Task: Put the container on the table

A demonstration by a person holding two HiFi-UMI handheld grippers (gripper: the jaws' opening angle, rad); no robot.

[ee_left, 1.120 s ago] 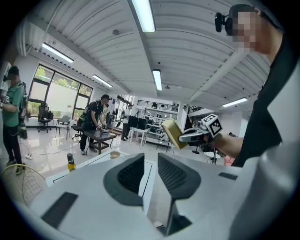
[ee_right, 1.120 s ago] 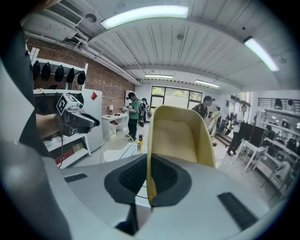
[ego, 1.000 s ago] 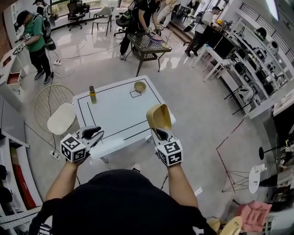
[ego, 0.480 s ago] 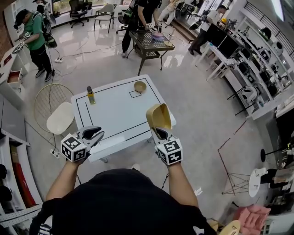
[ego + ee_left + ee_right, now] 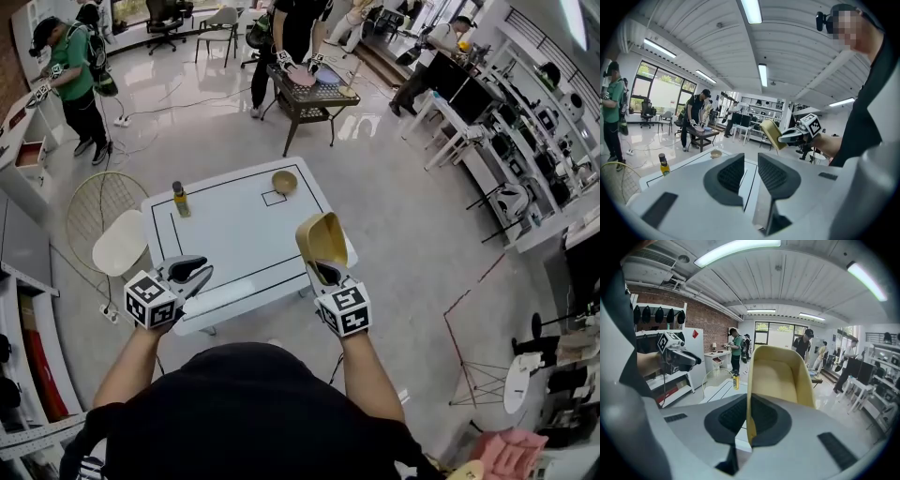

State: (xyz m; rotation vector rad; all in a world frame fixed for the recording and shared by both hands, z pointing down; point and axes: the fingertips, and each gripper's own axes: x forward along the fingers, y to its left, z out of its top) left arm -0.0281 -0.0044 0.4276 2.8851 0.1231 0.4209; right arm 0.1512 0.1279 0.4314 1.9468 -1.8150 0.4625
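The container (image 5: pixel 323 240), a tan scoop-shaped tub, is held upright in the air over the near right corner of the white table (image 5: pixel 234 234). My right gripper (image 5: pixel 324 273) is shut on its wall, with one pad inside and one outside. In the right gripper view the container (image 5: pixel 780 376) rises straight out of the right gripper (image 5: pixel 749 423). My left gripper (image 5: pixel 191 273) hovers at the table's near left edge. Its jaws stand a narrow gap apart with nothing between them, as the left gripper (image 5: pixel 751 176) shows in its own view.
On the table stand a small oil bottle (image 5: pixel 180 199) at the far left and a wooden bowl (image 5: pixel 284 181) at the far edge by a small marked square. A white chair (image 5: pixel 117 242) stands left of the table. People work at a dark table (image 5: pixel 309 89) beyond.
Both grippers and the held container have edged a little toward the table. The grip on the container is unchanged. The people at the far dark table have shifted.
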